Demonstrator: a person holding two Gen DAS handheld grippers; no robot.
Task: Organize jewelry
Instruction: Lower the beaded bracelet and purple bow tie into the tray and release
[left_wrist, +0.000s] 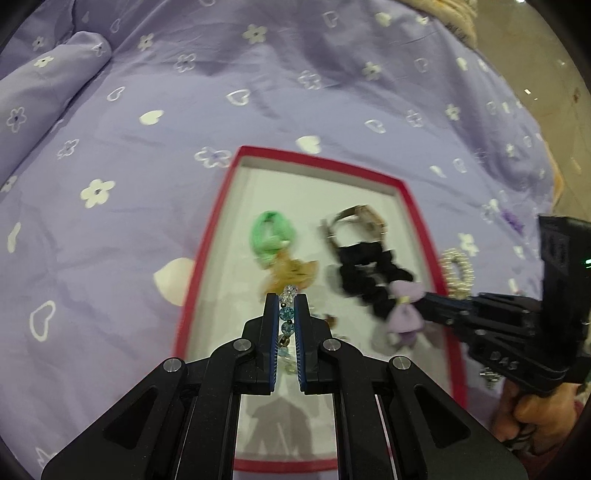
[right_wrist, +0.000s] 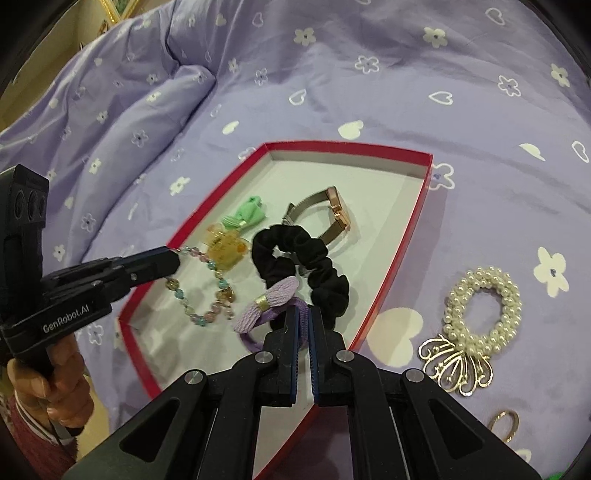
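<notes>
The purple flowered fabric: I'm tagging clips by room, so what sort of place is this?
Probably a bedroom: the purple flowered bedsheet bunches into a quilt-like roll, and the shallow red-rimmed box of accessories lies on it.

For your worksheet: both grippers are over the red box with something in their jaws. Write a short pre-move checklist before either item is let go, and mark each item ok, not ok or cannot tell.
1. Left gripper shut on the pastel glass-bead bracelet: ok.
2. Right gripper shut on the lilac hair tie with a bow: ok.
3. Both held items hang over the white floor of the red-rimmed shallow box: ok.
4. Free floor under the bracelet: cannot tell; the amber claw clip lies right beside it.
5. Lilac tie clear of the black fabric scrunchie: not ok; they overlap.
6. All jewelry in the box: not ok; the pearl scrunchie with a gold charm lies on the purple bedspread.
</notes>
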